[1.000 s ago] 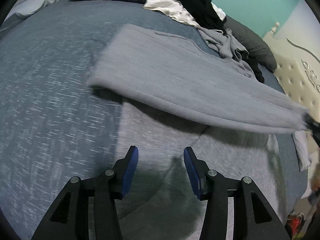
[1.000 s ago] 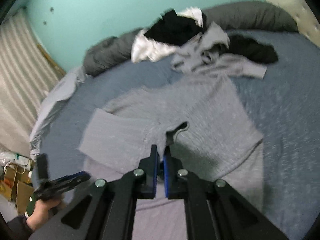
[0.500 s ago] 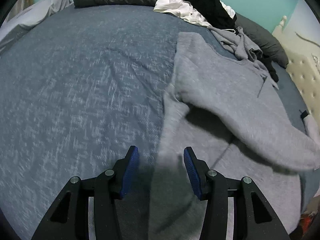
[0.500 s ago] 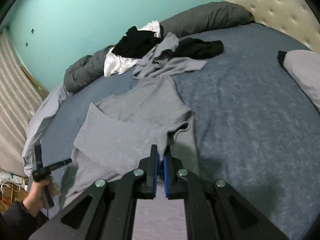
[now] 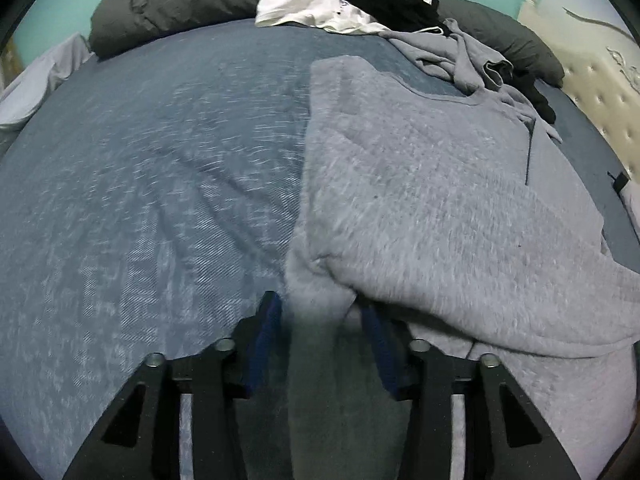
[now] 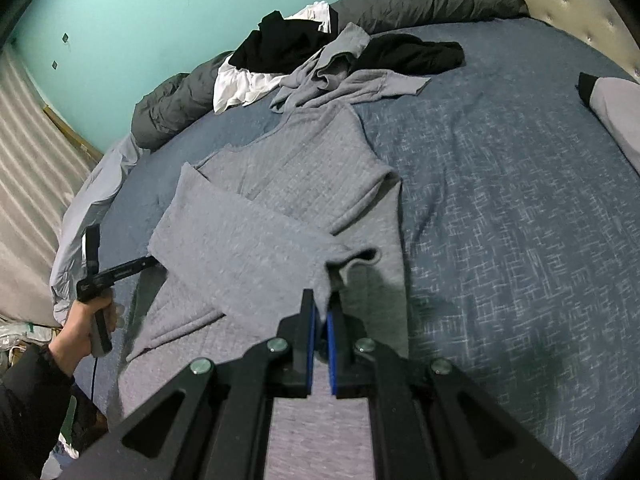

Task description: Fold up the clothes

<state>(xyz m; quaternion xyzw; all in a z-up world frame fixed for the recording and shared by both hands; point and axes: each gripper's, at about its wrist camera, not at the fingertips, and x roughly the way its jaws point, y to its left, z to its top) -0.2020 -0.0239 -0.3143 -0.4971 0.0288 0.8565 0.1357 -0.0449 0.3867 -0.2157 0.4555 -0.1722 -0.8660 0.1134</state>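
While my right claw [image 6: 320, 322] was clamped on the cuff of the grey sweater [image 6: 288, 184], its blue pads pinching the fabric so that only a thin slit showed between them, the sleeve ran away from it to the left, laid across the body of the garment. The sweater lay flat on the blue bed [image 6: 500, 208] straight ahead of that claw, its neck pointing toward the pile of clothes [image 6: 320, 52] at the far end. My left claw [image 5: 320, 348] stood with its fingers wide apart, a fold of the sweater's edge [image 5: 320, 320] lying between them but not pinched.

I judged the knit to be soft, thick and limp: it sagged wherever unsupported, and it would drag rather than slide on the rough cover. A pinch through a doubled edge, cuff or hem seemed safest, since a single layer might stretch. Nothing about it looked fragile or slippery.
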